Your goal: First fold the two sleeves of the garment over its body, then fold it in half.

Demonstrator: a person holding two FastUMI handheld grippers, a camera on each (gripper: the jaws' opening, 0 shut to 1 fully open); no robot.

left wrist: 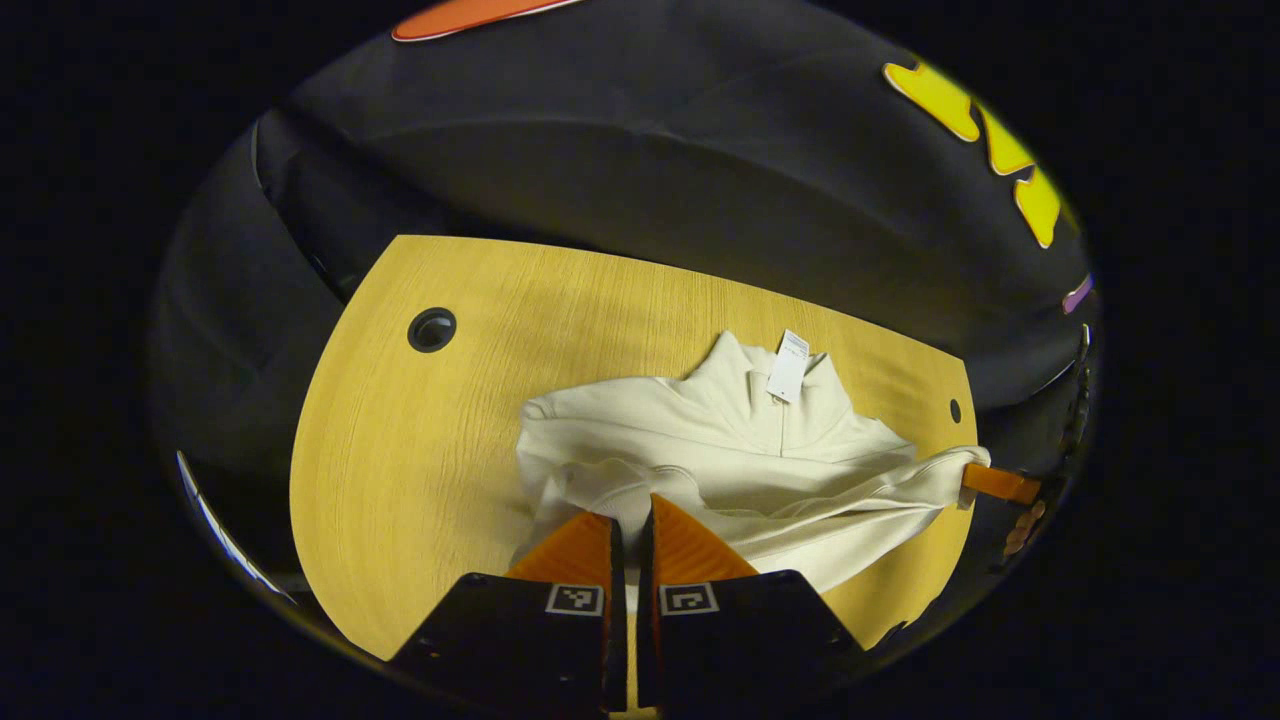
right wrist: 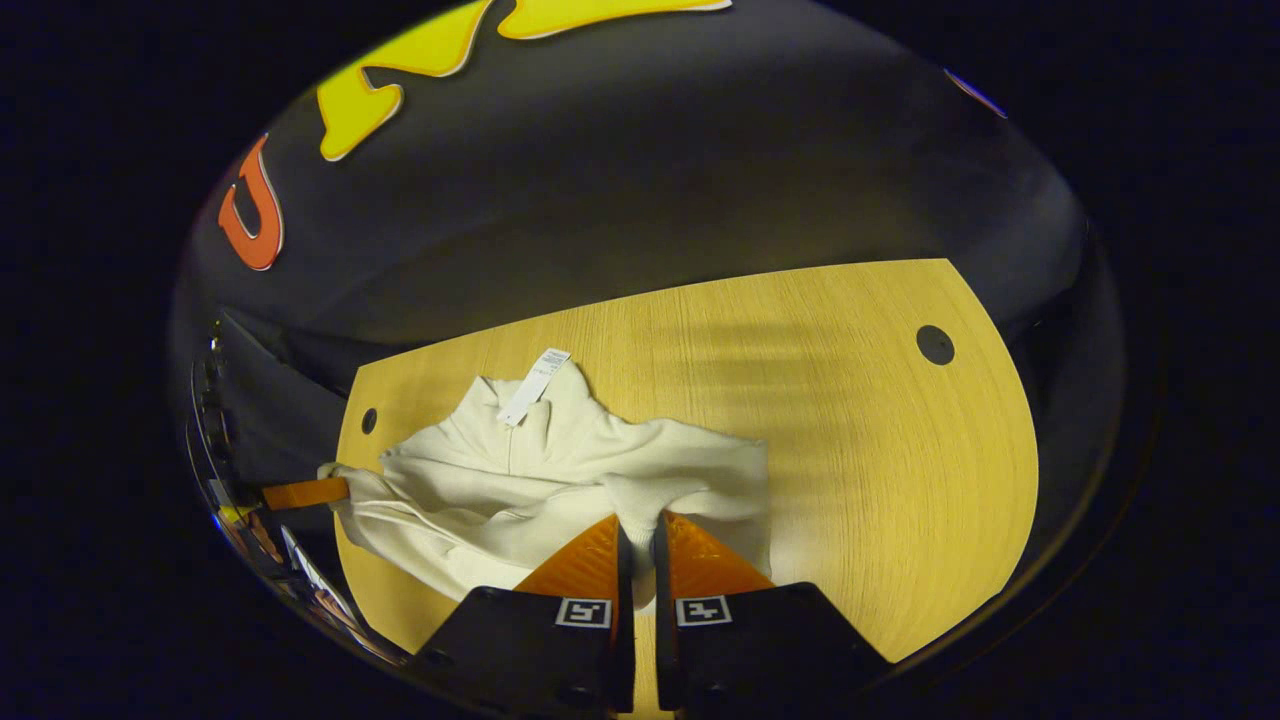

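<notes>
Now garment [left wrist: 740, 450] on table [left wrist: 420, 470], both grippers clamping sleeves

A plain cream-white garment [left wrist: 760, 460] with a white tag [left wrist: 788, 366] at its twelve o'clock lies on a yellow wood-grain table [left wrist: 420, 470].

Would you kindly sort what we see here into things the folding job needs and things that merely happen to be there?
Belongs to the job:
- cream zip-neck sweatshirt, sleeves gathered over its body
- left gripper, closed on a sleeve cuff
- right gripper, closed on the other cuff

Just there:
- white hang tag at the collar
- light wooden table
- round cable hole in the tabletop
</notes>
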